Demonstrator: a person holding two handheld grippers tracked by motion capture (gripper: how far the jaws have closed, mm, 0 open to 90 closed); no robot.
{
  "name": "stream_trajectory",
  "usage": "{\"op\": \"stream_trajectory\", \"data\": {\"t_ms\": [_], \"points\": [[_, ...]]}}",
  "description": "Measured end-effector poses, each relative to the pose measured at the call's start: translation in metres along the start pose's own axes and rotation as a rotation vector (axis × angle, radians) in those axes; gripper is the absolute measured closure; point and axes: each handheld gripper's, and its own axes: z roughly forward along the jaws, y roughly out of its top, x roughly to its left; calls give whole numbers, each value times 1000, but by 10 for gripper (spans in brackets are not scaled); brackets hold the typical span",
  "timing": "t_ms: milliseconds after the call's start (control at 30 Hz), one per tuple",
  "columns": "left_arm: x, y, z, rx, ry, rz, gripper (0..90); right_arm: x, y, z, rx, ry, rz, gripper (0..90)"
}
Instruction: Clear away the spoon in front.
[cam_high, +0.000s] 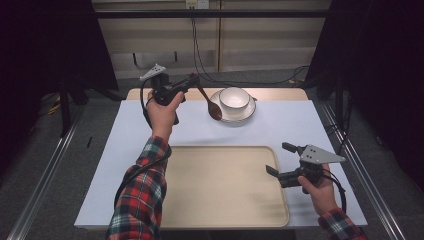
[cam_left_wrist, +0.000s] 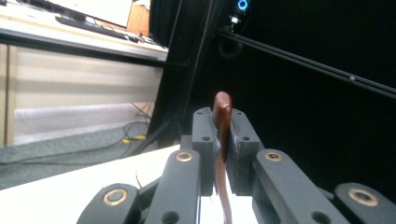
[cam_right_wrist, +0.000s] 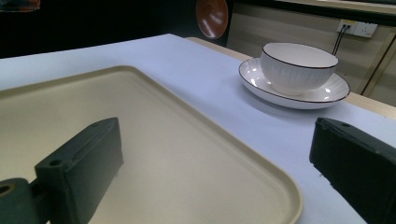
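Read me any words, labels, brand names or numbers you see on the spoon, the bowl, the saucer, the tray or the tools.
None can be read.
The brown wooden spoon, white ribbed bowl, white dark-rimmed saucer and beige plastic tray carry no lettering.
The black left tool and right tool show only screws and rivets.
The white wall socket is too small to tell.

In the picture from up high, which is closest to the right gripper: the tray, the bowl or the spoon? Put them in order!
Counting from the right gripper:
1. Tray: right beside it, its jaws over the tray's right edge.
2. Bowl: at the table's far side, on its plate.
3. Spoon: just left of the bowl, in the left gripper.
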Motion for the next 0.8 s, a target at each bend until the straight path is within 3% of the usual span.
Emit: {"op": "stream_trajectory", "data": {"t_ms": [200,400,600,800], "points": [[-4,-2,-12,13,-23,-33,837,0,-1,2,-1,7,-2,23],[-6,-3,-29,64,-48,-18,837,-3,-1,5,4,13,-3,25],[-8,-6,-43,72,-59,-38,837,-2,-1,8,-4,16,12,25],[-9,-10,-56,92,-75,-22,836,-3,-1,7,-4,0,6,25]]}}
